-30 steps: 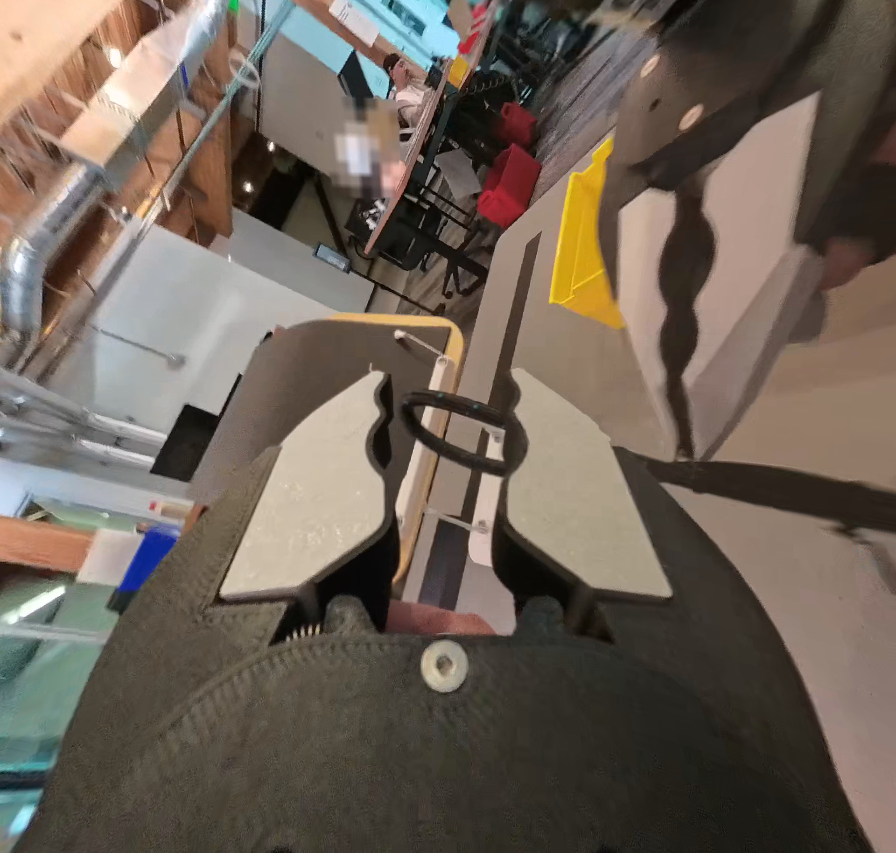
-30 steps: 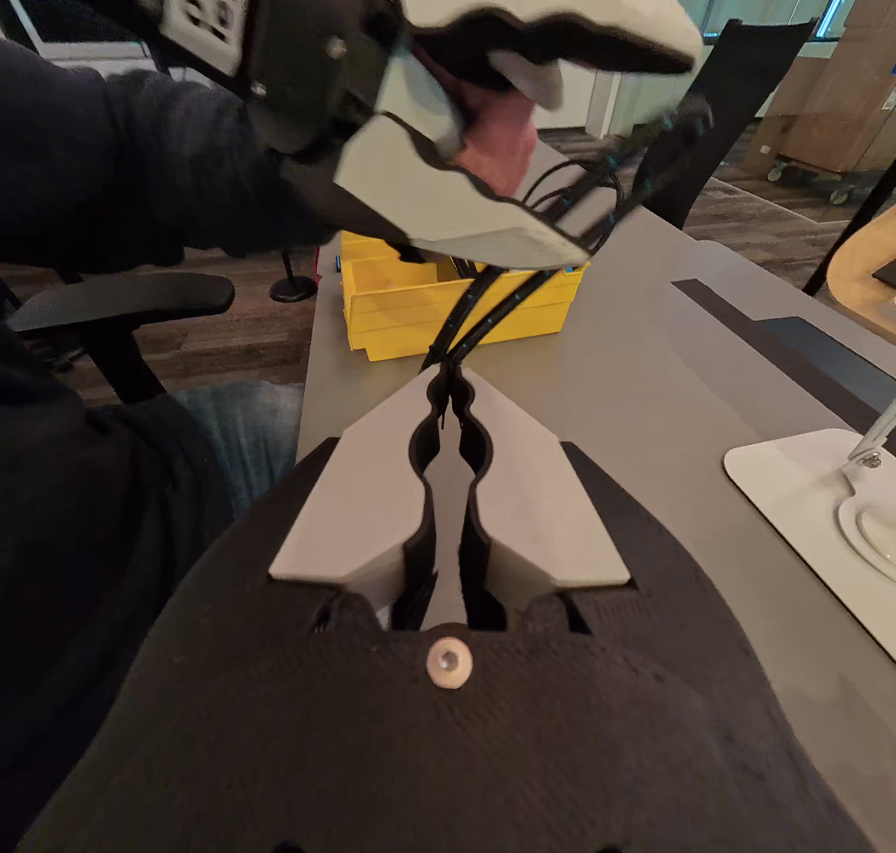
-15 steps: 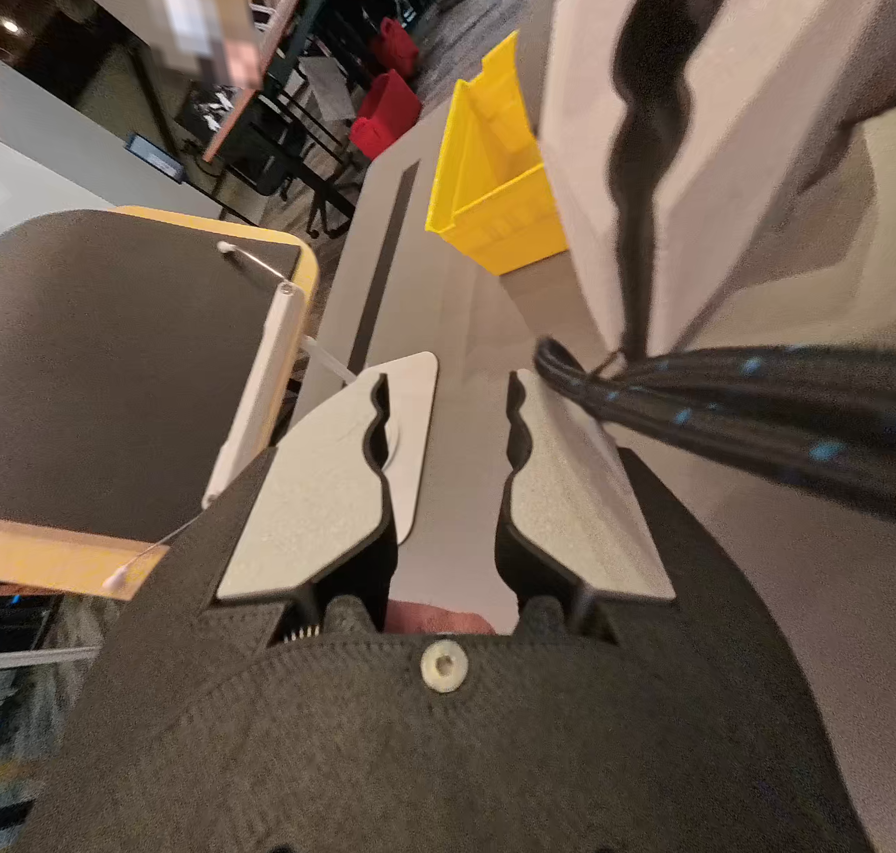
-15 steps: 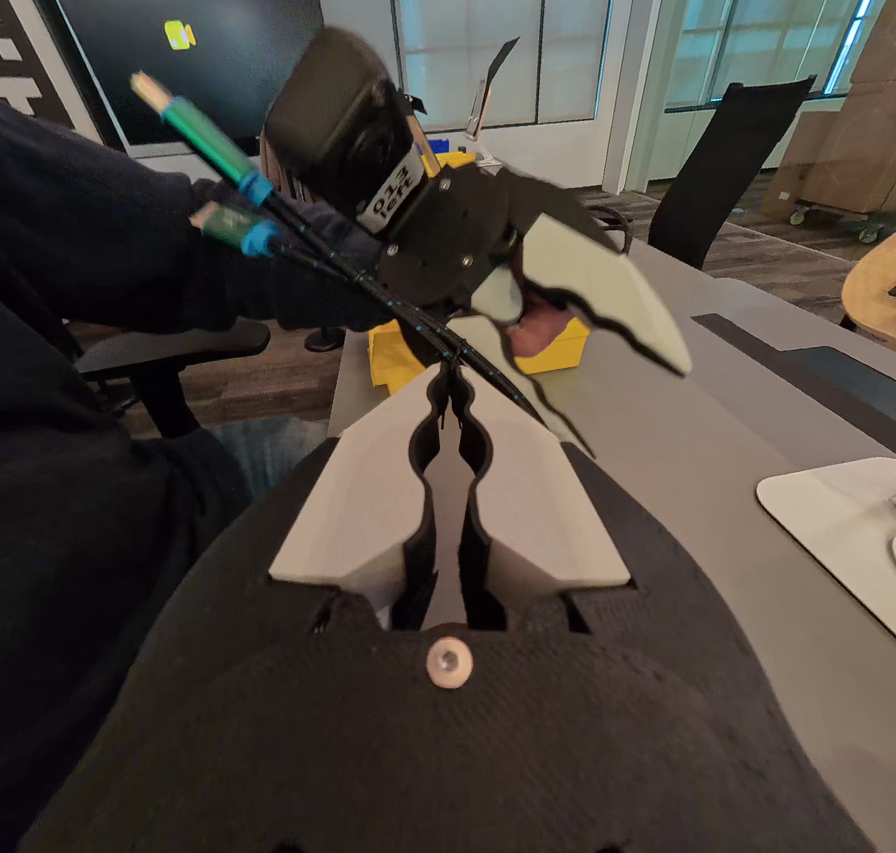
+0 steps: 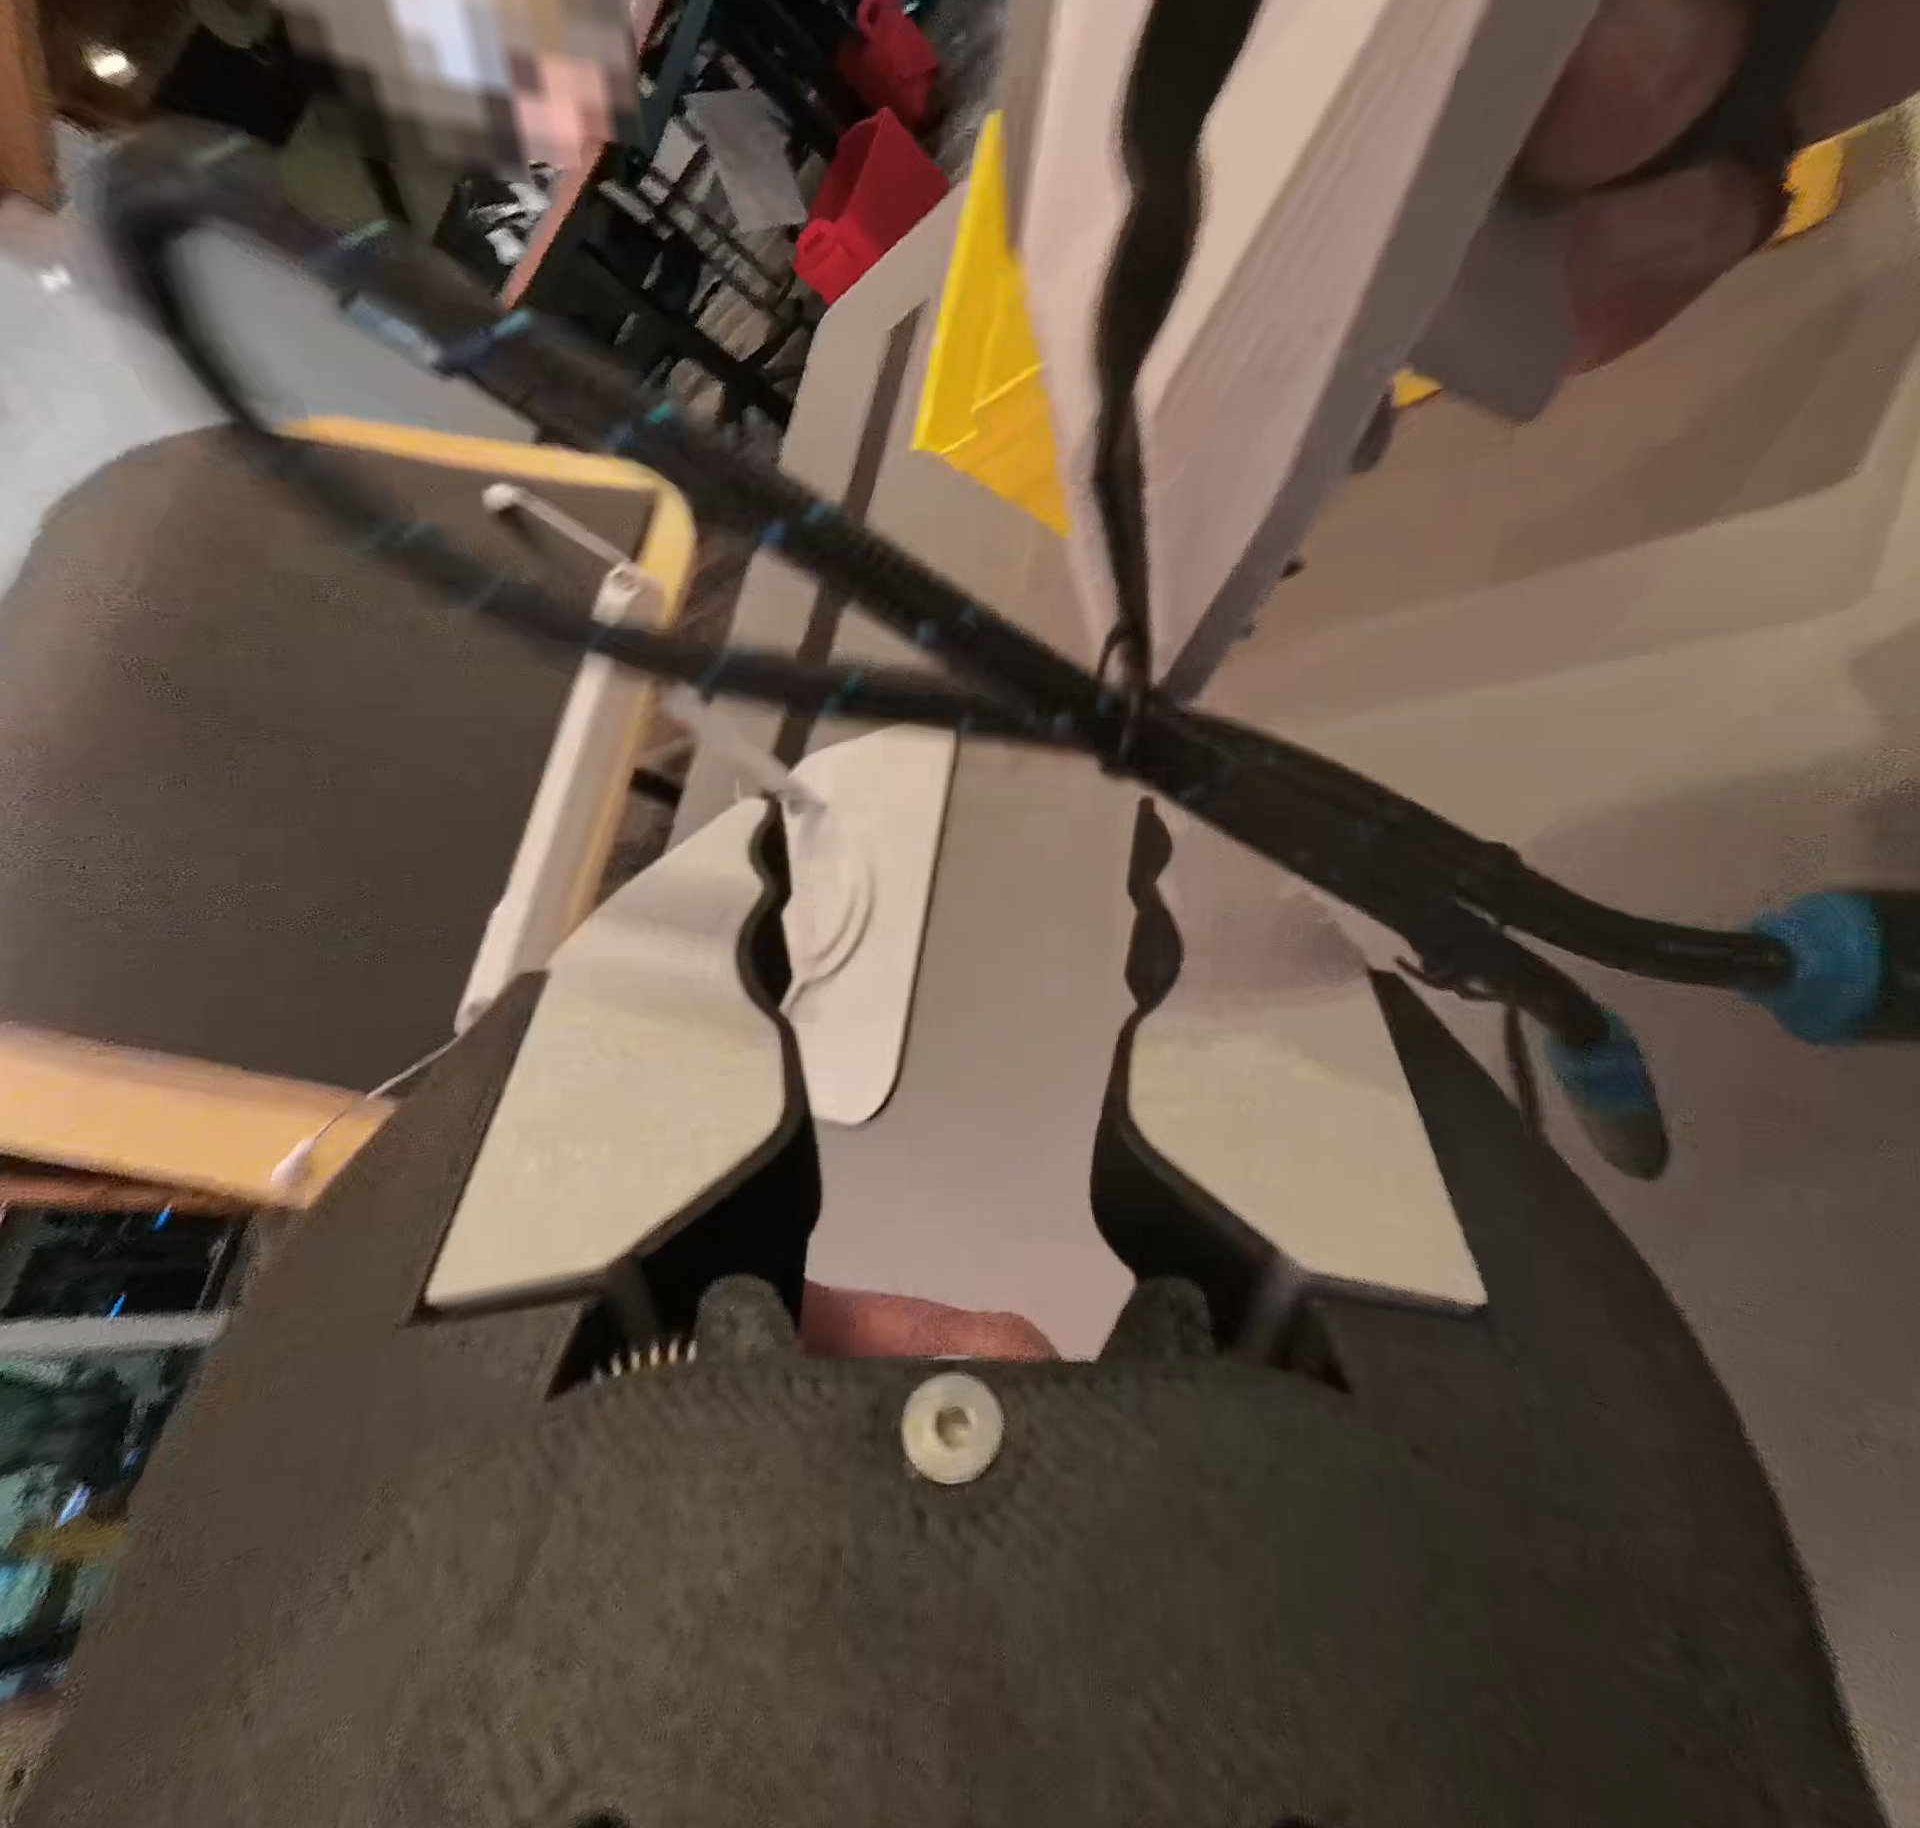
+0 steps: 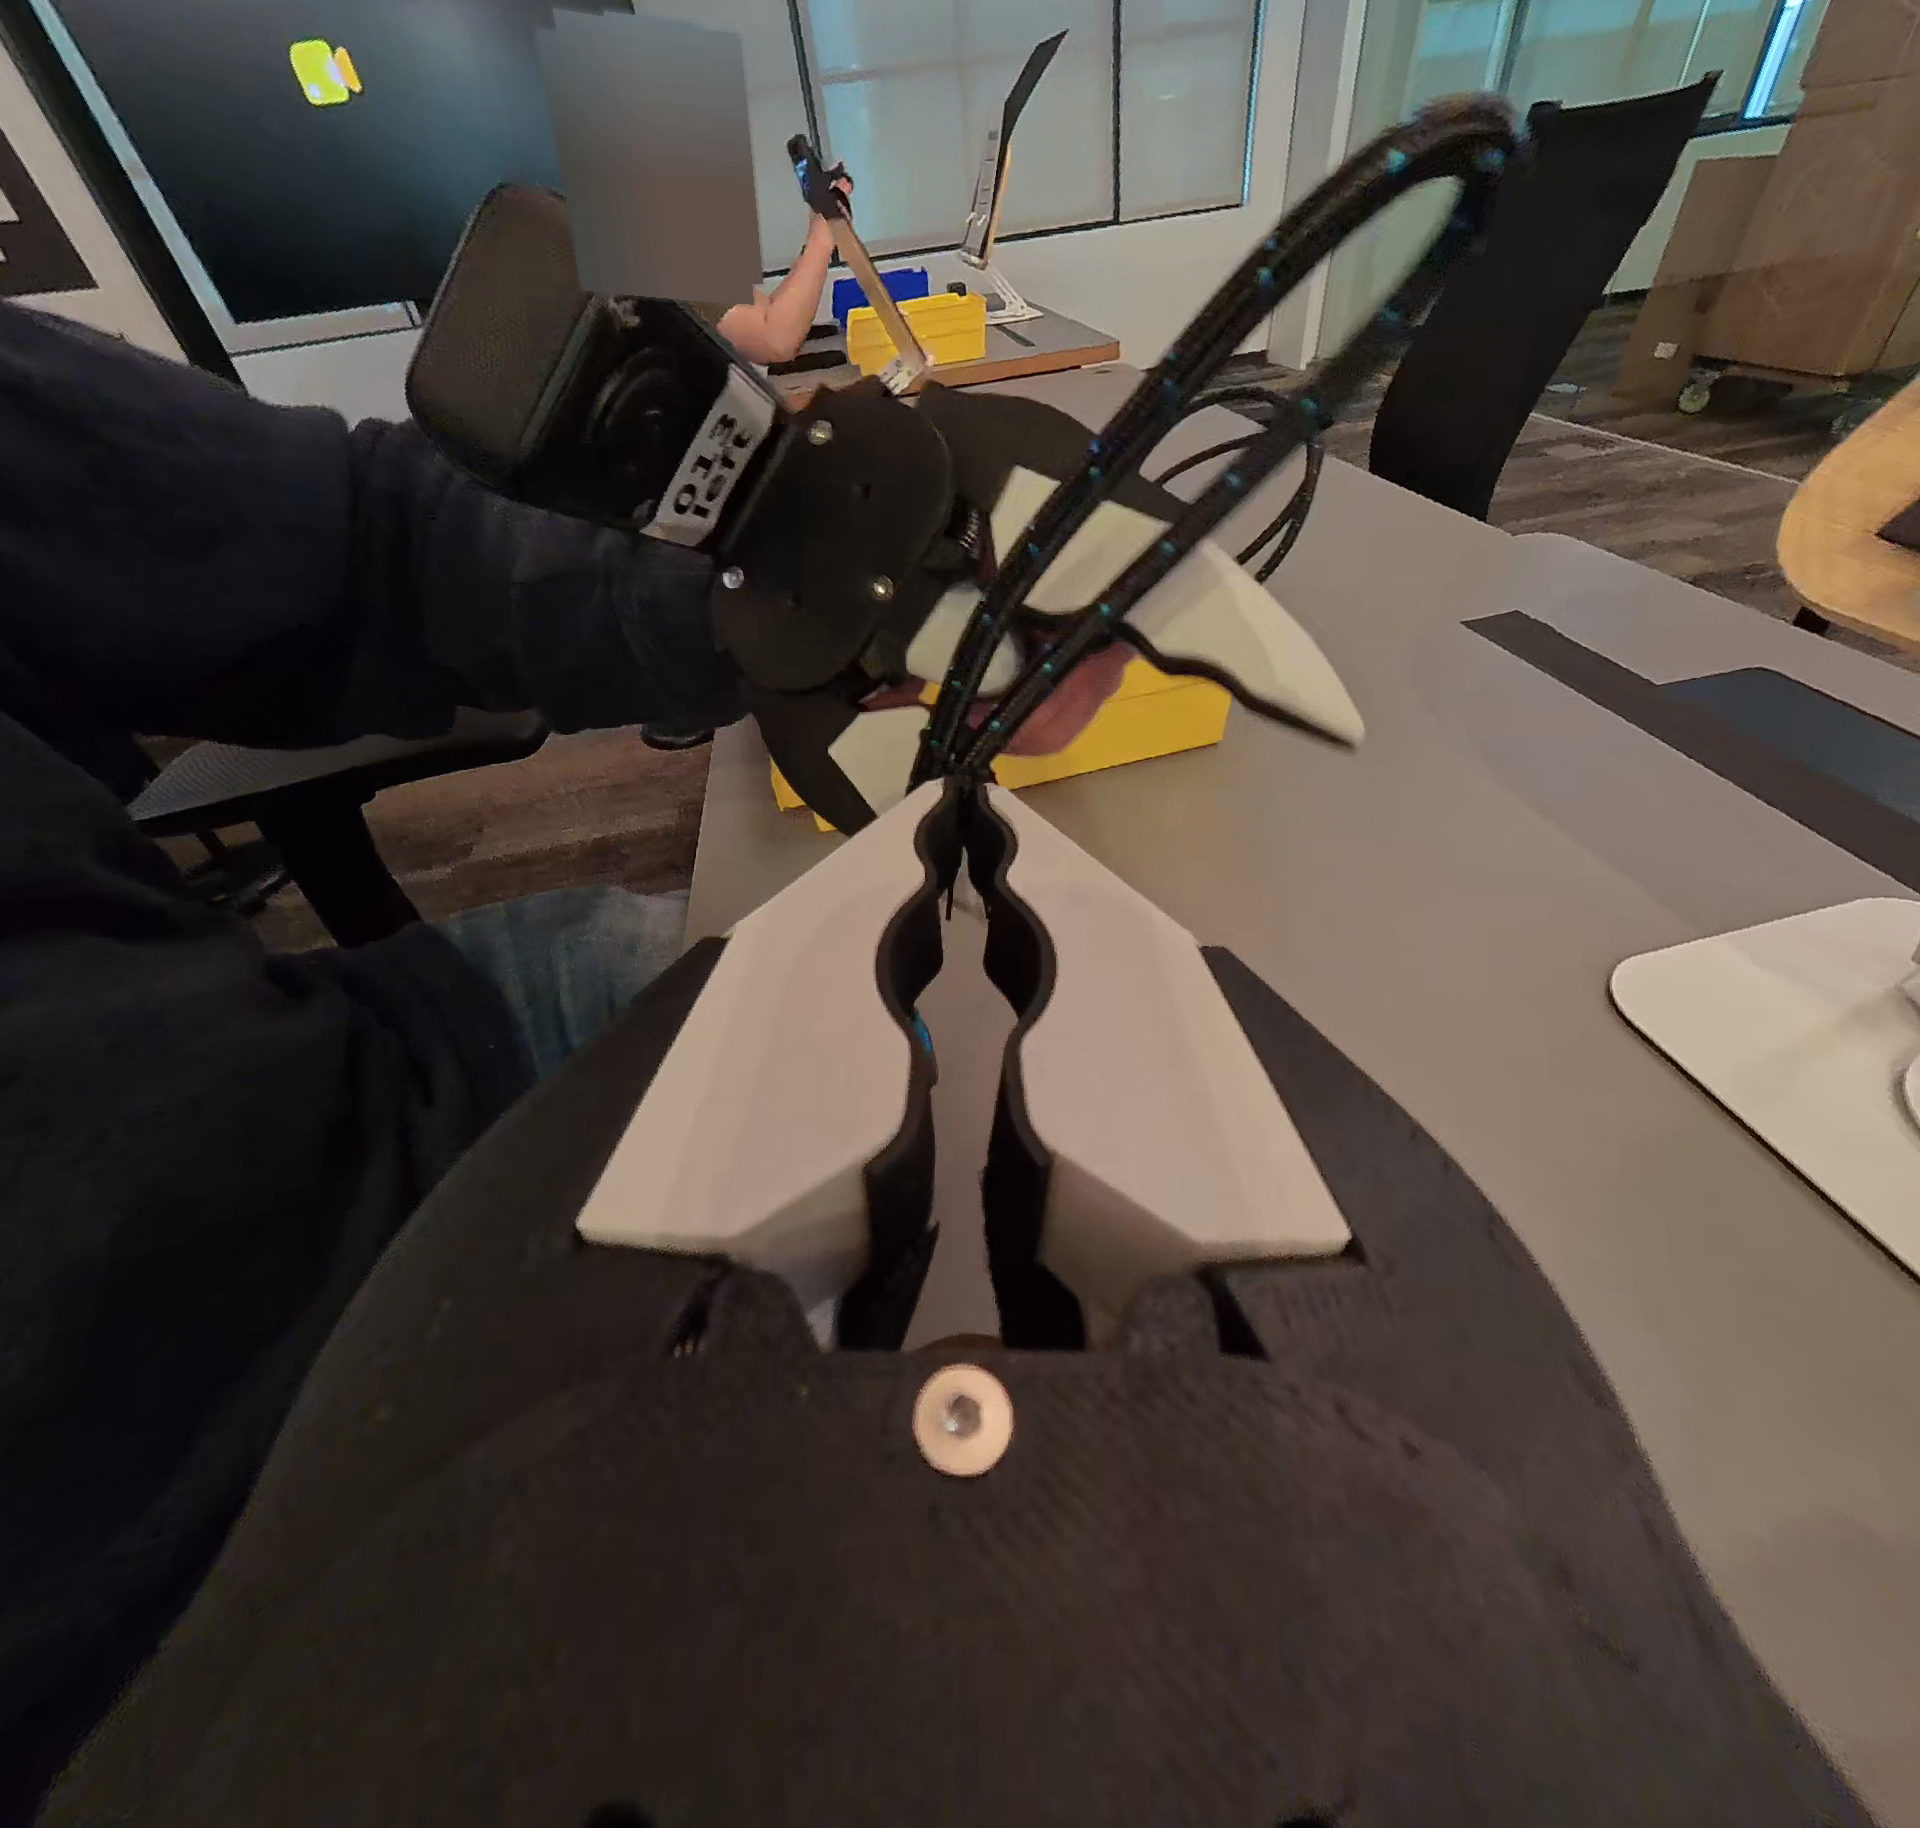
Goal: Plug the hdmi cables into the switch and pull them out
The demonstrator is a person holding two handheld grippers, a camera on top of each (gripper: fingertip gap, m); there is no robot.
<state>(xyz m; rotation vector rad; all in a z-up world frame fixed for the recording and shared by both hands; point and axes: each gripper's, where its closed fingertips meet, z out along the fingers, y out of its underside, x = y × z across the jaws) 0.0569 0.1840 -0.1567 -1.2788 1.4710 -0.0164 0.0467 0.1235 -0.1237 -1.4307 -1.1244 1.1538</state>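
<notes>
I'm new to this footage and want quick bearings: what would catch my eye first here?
The bundle of black HDMI cables arcs up over the grey table, pinched at the tip of the shut right hand-held gripper. Just behind it, the left hand-held gripper reaches in, its fingers spread with nothing between them. Behind both sits a bright yellow bin on the table; in the left wrist view, blue-collared plugs dangle at the right.

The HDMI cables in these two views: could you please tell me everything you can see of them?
The HDMI cables are a bundle of black braided leads with blue flecks, pinched mid-length at the tips of the shut right gripper. Beyond the grip they arc up in a loop in the air. Their blue-collared plug ends hang free beside the open left gripper, which touches none. No switch shows.
</notes>
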